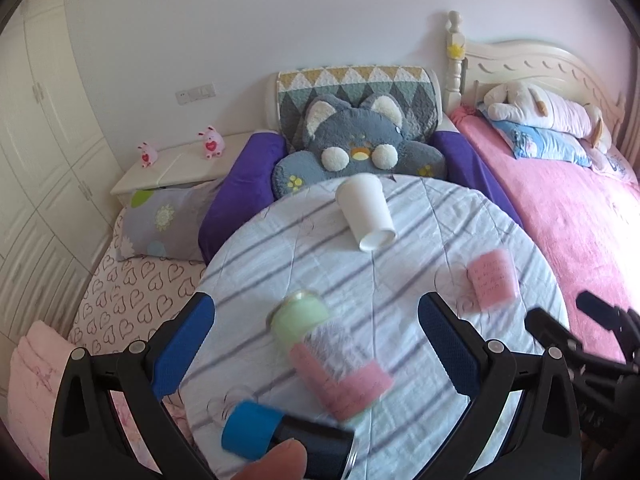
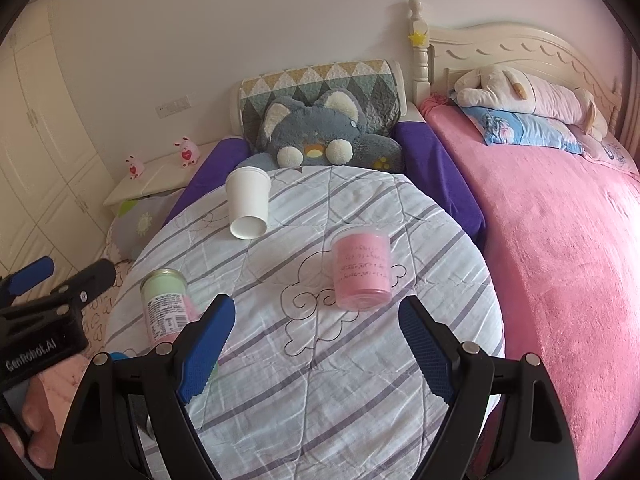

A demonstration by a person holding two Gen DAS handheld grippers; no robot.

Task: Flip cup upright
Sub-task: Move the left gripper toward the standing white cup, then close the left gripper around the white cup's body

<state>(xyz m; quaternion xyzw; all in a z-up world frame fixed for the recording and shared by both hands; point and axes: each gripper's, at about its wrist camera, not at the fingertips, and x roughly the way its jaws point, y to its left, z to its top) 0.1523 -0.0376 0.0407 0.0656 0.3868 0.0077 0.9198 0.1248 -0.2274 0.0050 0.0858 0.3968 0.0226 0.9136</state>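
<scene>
Lying tipped among jars (image 2: 362, 270), the cup (image 2: 247, 208) faces both wide-open tools (image 2: 316, 340).

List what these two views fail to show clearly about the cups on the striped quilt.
- White paper cup: both views show only its outside, so its inside is hidden.
- Pink cup: motion-blurred in the left wrist view; its writing is unreadable.
- Green and pink cup: partly behind the right gripper's finger in the right wrist view, blurred in the left.
- Blue and black cup: cut off by the bottom edge and a fingertip in the left wrist view.
</scene>
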